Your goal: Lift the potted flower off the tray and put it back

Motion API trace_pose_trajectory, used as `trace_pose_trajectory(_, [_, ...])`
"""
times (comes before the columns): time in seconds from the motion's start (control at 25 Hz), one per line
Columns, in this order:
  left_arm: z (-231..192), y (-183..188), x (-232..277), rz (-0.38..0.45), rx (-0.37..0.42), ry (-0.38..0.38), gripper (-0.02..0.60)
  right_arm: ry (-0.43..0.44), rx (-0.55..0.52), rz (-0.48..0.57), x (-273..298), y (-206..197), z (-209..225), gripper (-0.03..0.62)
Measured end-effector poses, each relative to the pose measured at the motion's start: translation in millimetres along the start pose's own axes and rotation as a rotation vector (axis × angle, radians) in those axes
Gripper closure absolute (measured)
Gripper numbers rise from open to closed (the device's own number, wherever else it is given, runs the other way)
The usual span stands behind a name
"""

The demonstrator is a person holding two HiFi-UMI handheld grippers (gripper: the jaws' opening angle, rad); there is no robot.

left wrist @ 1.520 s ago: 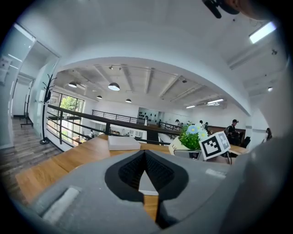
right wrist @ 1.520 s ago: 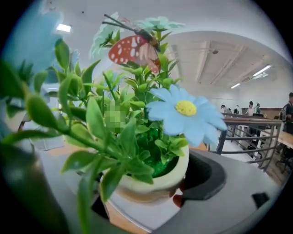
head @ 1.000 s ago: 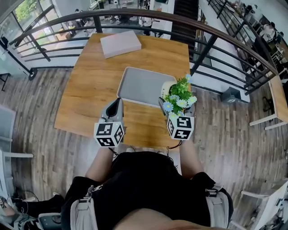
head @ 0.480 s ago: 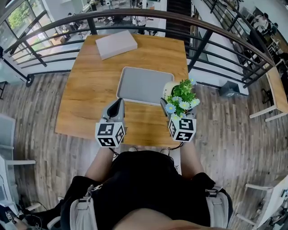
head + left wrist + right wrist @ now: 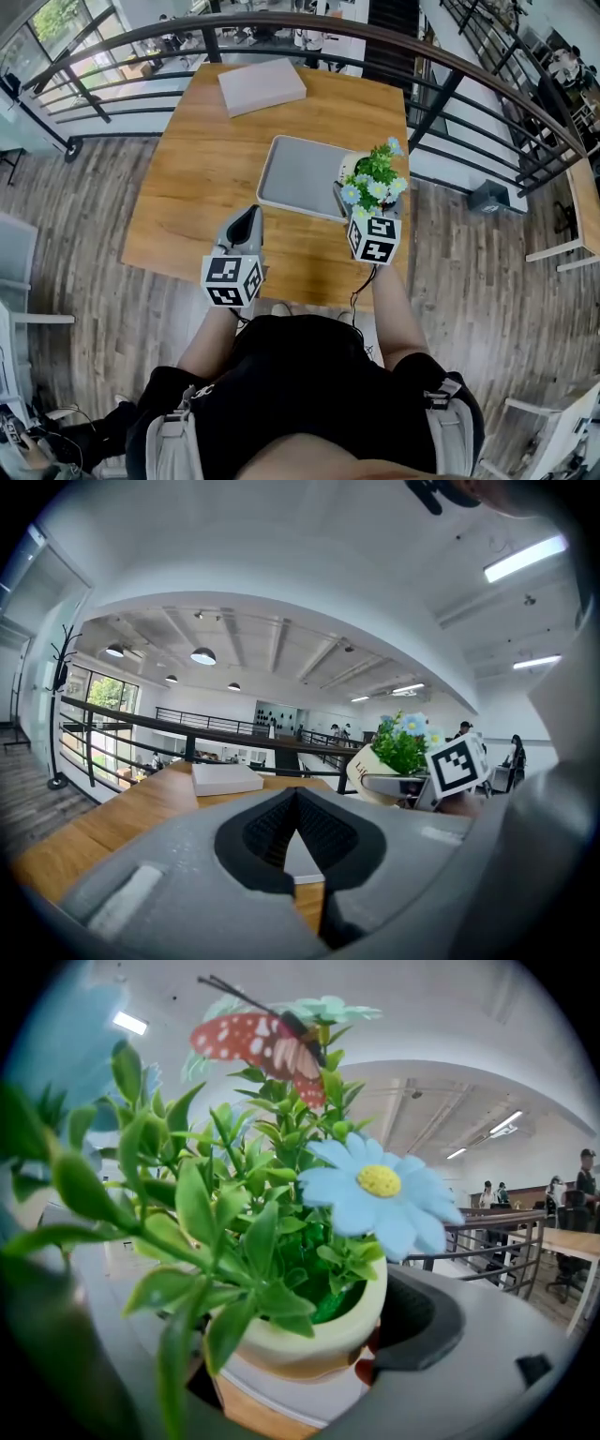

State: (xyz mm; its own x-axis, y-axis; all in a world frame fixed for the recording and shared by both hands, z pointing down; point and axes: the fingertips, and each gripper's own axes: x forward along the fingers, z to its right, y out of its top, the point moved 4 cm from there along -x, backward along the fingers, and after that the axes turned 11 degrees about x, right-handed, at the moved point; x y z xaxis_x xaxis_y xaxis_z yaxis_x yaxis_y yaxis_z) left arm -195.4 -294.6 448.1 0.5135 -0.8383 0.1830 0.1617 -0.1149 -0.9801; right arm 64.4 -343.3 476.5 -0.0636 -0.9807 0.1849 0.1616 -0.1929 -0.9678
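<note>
The potted flower (image 5: 374, 181), green leaves and pale blue daisies in a cream pot (image 5: 309, 1330), hangs in my right gripper (image 5: 370, 214), which is shut on the pot. It sits at the right edge of the grey tray (image 5: 300, 173), tilted a little; whether it touches the tray is hidden by the leaves. In the right gripper view the plant fills the frame and a red butterfly (image 5: 258, 1040) tops it. My left gripper (image 5: 249, 217) is shut and empty, over the table in front of the tray's near left corner. Its jaws (image 5: 296, 797) meet in the left gripper view.
The wooden table (image 5: 187, 187) carries a flat pale box (image 5: 262, 86) at its far side, also in the left gripper view as a box (image 5: 228, 778). A dark curved railing (image 5: 309, 28) runs behind the table. Wood floor lies on both sides.
My right gripper has carried the potted flower forward, away from me, toward the tray's right edge. The left gripper has stayed about where it was.
</note>
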Motion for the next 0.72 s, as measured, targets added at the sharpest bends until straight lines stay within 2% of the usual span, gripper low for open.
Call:
trace_pose_trajectory(0.4, [-28,-21,-24,-0.060,-0.020,0.112,0.569,-0.053,0.036,-0.111,86,-67,14,0.074])
trace_pose_trajectory(0.56, [-33,-27,-27,-0.080,-0.023,0.136,0.569,-0.068,0.055,-0.231,110,-115,22,0.074])
trace_pose_trajectory(0.72, [-35,-28,-28,-0.088,-0.018,0.148,0.569,-0.098,0.029,-0.364,123,-165,30,0.074])
